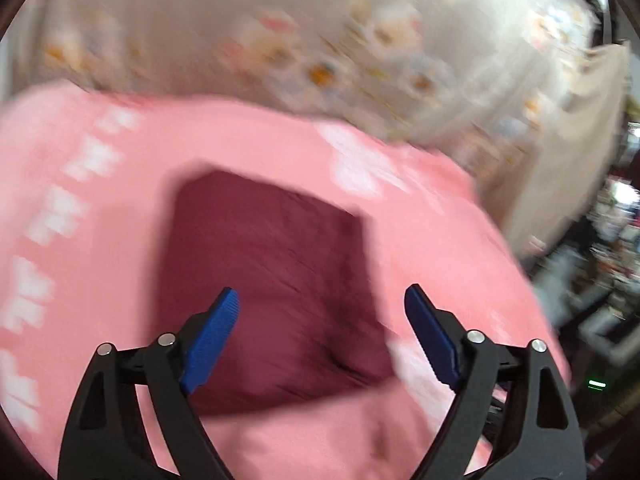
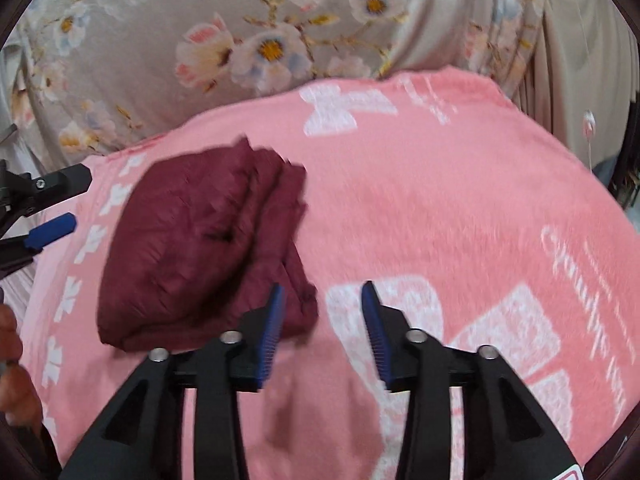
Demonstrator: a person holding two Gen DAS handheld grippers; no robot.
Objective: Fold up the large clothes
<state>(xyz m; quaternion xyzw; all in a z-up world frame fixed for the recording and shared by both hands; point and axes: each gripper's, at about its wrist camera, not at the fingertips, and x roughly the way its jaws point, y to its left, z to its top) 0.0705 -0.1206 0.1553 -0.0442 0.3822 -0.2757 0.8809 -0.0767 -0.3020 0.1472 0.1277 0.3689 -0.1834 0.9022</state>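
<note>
Left wrist view: my left gripper (image 1: 320, 320) hangs spread wide and empty over the folded maroon garment (image 1: 272, 280), which lies on the pink blanket (image 1: 440, 248).

Right wrist view: my right gripper (image 2: 323, 312), partly spread and empty, is just beside the garment's (image 2: 200, 248) near corner. I'd press the stack flat and square its edges.

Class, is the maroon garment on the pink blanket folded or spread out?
Folded. The maroon garment is a compact bundle with stacked layers showing at its edge, lying on the pink blanket; neither gripper holds it.
</note>
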